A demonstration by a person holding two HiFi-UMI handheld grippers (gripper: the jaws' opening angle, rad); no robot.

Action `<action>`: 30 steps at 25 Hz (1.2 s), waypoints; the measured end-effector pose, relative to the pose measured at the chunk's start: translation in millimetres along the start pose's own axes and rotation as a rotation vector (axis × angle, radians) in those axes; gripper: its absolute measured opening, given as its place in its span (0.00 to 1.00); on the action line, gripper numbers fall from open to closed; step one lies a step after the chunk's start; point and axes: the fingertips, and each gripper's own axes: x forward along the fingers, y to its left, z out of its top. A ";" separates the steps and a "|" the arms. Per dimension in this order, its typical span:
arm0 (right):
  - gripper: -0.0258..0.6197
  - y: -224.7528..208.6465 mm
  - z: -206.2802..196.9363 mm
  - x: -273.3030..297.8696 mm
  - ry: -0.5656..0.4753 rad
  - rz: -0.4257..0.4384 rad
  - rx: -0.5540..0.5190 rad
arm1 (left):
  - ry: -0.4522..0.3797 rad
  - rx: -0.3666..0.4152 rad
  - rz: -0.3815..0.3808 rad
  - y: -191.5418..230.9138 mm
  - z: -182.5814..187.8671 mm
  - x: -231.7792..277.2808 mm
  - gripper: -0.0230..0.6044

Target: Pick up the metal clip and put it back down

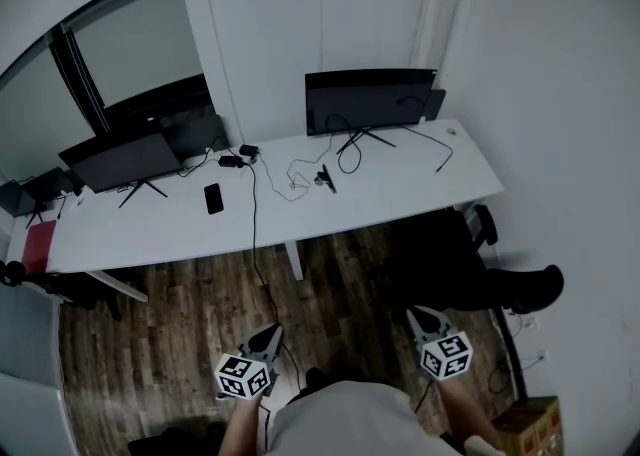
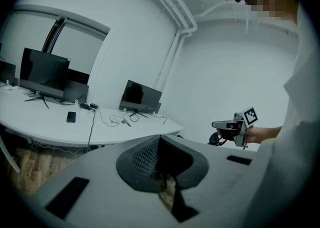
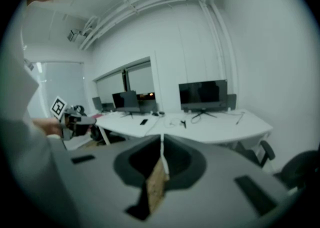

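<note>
The metal clip (image 1: pixel 326 180) is a small dark object lying on the long white desk (image 1: pixel 400 194), next to a looped cable in front of the right-hand monitor. It also shows far off as a speck in the left gripper view (image 2: pixel 129 120) and the right gripper view (image 3: pixel 183 123). Both grippers are held low over the wooden floor, well short of the desk. My left gripper (image 1: pixel 268 336) (image 2: pixel 161 139) is shut with nothing in it. My right gripper (image 1: pixel 420 316) (image 3: pixel 161 139) has its jaws together, also with nothing between them.
On the desk stand monitors (image 1: pixel 370 99) (image 1: pixel 125 159), a black phone (image 1: pixel 213 198) and trailing cables (image 1: pixel 254 234). A dark office chair (image 1: pixel 470 269) sits at the desk's right end. A cardboard box (image 1: pixel 530 424) is on the floor at the lower right.
</note>
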 end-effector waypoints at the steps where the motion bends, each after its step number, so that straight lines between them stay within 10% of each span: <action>1: 0.10 1.7 0.5 2.0 0.000 -0.001 -0.001 | 0.001 -0.001 -0.002 2.8 0.0 0.0 0.09; 30: 0.10 39.3 9.1 68.6 0.039 0.005 -0.014 | 0.037 -0.022 -0.035 68.5 6.0 15.1 0.09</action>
